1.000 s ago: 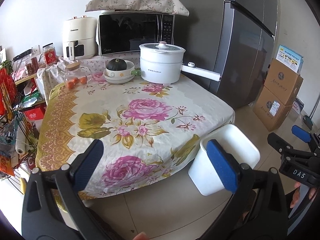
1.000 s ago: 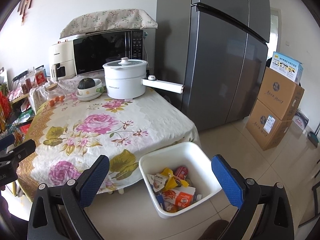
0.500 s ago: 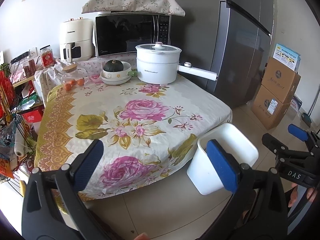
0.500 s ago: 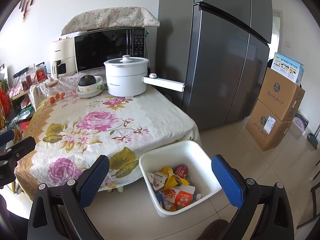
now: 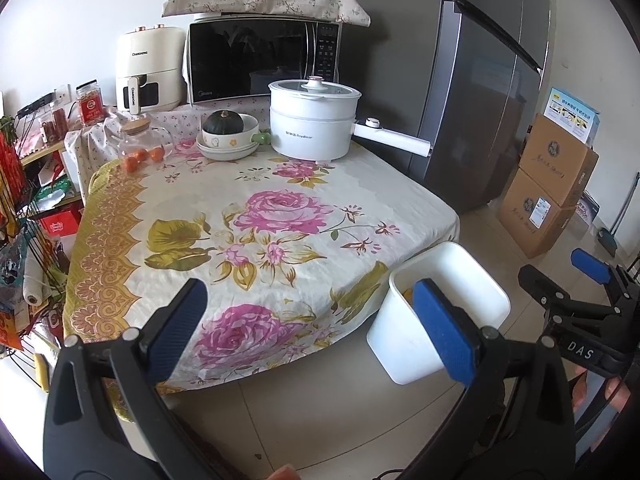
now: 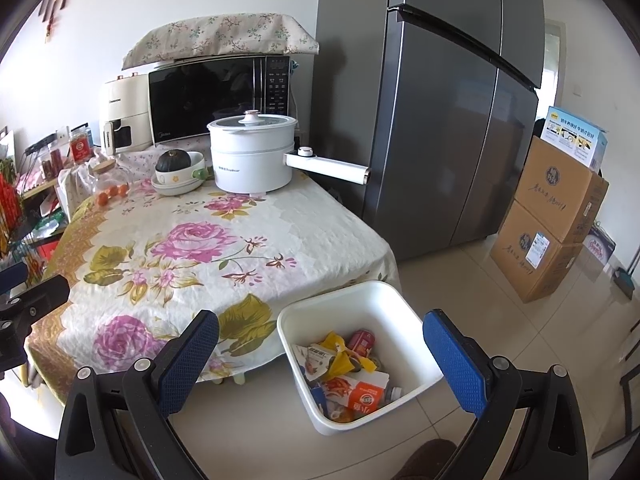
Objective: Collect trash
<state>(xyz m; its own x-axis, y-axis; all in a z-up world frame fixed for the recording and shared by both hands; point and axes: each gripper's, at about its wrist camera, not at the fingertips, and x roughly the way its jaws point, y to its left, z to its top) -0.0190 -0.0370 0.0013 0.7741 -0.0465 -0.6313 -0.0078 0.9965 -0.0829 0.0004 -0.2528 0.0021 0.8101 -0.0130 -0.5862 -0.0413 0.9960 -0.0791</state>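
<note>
A white bin (image 6: 404, 308) stands on the floor by the table's near right corner and holds several pieces of trash (image 6: 348, 376): wrappers, a red can, a carton. It also shows in the left wrist view (image 5: 472, 280). My left gripper (image 5: 310, 334) is open and empty, above the floor in front of the table. My right gripper (image 6: 320, 360) is open and empty, held over the bin's near side. It shows at the right edge of the left wrist view (image 5: 560, 276).
The table with a floral cloth (image 5: 256, 216) carries a white pot (image 5: 312, 120), a bowl with a squash (image 5: 228, 132) and a jar of oranges (image 5: 142, 144). A microwave (image 5: 264, 60), a grey fridge (image 6: 432, 112) and cardboard boxes (image 6: 548, 216) stand around. A wire rack (image 5: 24, 216) is at the left.
Both grippers have drifted slightly back and up from the table. Both stay open and empty. Nothing on the table or in the bin has moved.
</note>
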